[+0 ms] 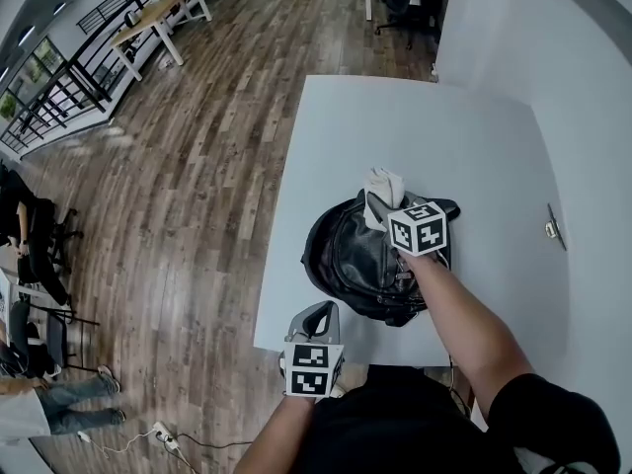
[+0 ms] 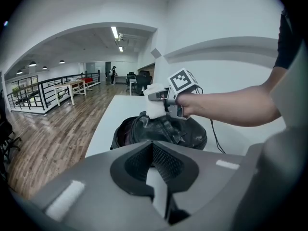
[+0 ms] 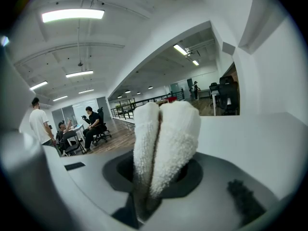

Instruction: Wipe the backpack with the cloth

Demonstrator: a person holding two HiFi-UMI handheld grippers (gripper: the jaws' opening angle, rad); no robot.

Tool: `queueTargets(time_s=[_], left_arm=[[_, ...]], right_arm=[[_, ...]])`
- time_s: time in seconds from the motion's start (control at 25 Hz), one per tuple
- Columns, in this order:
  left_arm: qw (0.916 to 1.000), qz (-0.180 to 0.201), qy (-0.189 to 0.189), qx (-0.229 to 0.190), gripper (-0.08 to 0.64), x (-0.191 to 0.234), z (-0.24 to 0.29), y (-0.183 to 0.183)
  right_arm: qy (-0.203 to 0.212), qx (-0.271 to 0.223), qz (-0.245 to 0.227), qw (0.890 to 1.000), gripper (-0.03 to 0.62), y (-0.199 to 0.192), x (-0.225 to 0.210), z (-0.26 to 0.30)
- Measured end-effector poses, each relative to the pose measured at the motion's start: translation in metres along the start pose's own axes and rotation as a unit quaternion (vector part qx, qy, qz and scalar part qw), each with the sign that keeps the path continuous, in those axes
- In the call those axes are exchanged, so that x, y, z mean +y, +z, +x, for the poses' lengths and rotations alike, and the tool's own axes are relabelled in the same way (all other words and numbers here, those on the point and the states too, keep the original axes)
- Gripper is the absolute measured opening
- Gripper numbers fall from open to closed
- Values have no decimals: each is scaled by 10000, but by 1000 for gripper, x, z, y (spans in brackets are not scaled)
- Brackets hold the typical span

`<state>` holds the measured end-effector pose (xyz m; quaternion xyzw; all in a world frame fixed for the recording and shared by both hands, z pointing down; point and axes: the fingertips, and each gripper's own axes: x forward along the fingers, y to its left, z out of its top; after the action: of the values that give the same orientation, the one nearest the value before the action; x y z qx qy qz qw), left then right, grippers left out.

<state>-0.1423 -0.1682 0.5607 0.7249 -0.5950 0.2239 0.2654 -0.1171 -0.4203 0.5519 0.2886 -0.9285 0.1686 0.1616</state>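
One fluffy folded cloth (image 1: 383, 188) over glossy rounded backpack (image 1: 348, 261).

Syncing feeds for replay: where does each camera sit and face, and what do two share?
Head view: on the head, steeply down at black backpack on white table; forearms, left gripper, right gripper show.
Left gripper view: on that gripper, across the backpack toward the right gripper; own jaws below.
Right gripper view: toward the office; own jaws clamp the white cloth.
Shared: first two both show backpack and cloth.
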Motion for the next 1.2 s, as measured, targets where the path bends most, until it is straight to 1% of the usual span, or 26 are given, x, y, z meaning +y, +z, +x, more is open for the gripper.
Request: queueTargets(time_s=[0.84,1.04,1.2], left_arm=[[9990,248,-357,-47,8,-38,16,15],[9987,280,-403,-109,8,-43,18,15],[9981,315,-516,-68,8,-51,18,15]], right_arm=[[-623,-188,118,9978,89,1,-64,-66],[-815,-233,106,9963,89,2,-76,-83],[-954,-245,117,9951,89,0,-86,-97]])
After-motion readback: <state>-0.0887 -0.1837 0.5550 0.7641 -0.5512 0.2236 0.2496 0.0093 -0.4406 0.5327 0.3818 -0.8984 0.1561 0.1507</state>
